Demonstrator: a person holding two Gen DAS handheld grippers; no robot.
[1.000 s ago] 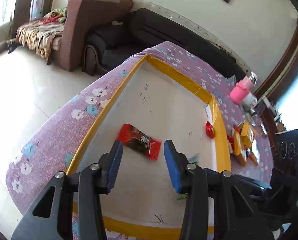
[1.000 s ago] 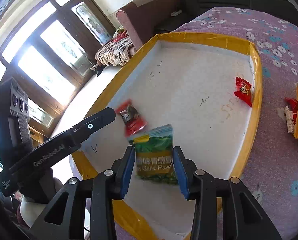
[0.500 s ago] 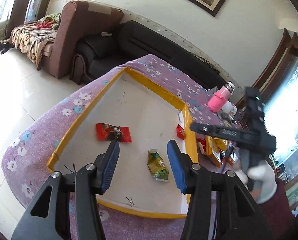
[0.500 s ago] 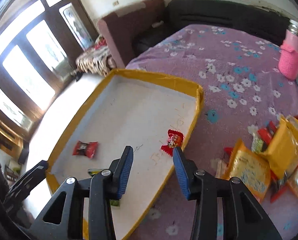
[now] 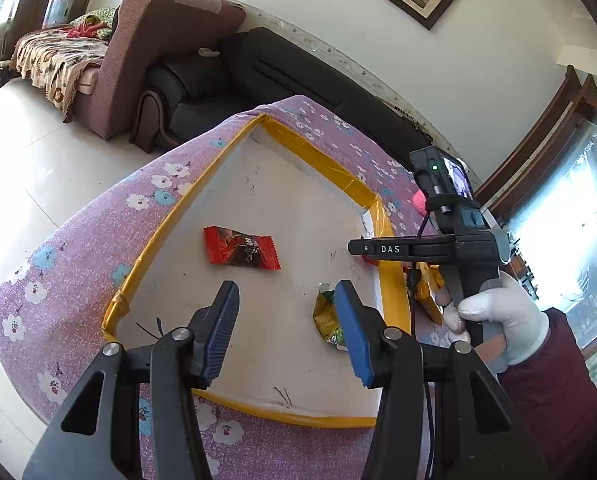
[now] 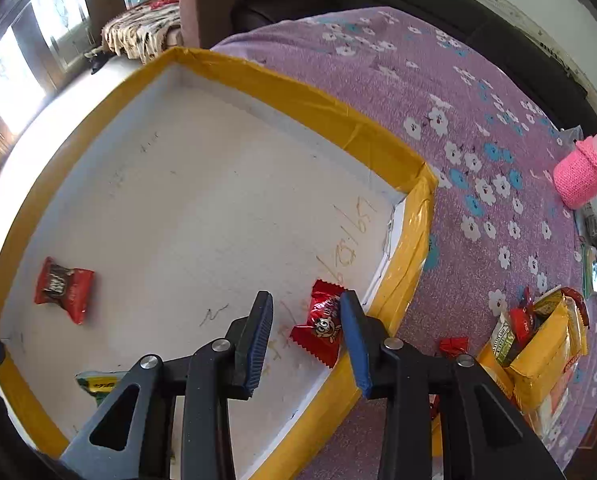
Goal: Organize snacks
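Hovering above the white tray (image 5: 298, 208) with its yellow-taped rim, the left tongs (image 5: 286, 320) stand spread with nothing between their blue pads. In the left wrist view a red dark-printed candy wrapper (image 5: 240, 247) lies at the frame's centre on the tray floor, and a green and yellow snack packet (image 5: 326, 318) lies lower right of it, partly hidden behind the right-hand pad. At the right of that frame a white-gloved hand (image 5: 494, 320) with a maroon sleeve grips the other tool's handle.

The right tongs (image 6: 304, 332) have just been closing, yet their pads press on nothing; seen past them, a small red cartoon-printed candy (image 6: 318, 326) lies on the tray floor beside the taped rim. The red wrapper (image 6: 64, 286) sits at the left of this frame. On the purple flowered surface (image 6: 458, 120), a heap of yellow and red snack bags (image 6: 538, 344) lies at lower right, and a pink knitted bottle (image 6: 582, 172) stands at the right edge.
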